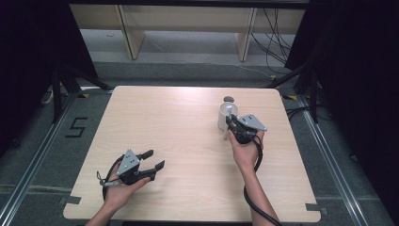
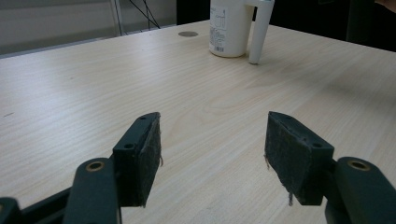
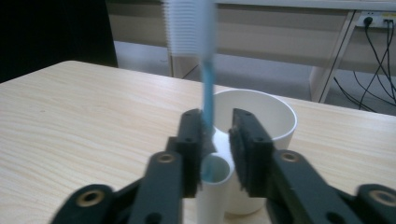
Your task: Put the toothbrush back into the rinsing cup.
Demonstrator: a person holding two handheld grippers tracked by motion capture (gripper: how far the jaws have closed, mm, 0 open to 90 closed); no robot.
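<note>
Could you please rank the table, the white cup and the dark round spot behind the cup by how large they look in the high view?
1. Table, by far the largest.
2. White cup, partly covered by the right tool.
3. Dark round spot, smallest.

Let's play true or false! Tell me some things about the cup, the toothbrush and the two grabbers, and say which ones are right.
1. The white cup stands upright on the wooden table. True.
2. The left gripper is squeezing the toothbrush. False: its jaws are wide apart with nothing between them.
3. The toothbrush has a blue neck and white bristles. True.
4. The right gripper is far from the cup. False: it is right at the cup, its jaws on either side of the toothbrush.
5. The toothbrush lies flat on the table. False: it stands upright, bristles on top.
</note>
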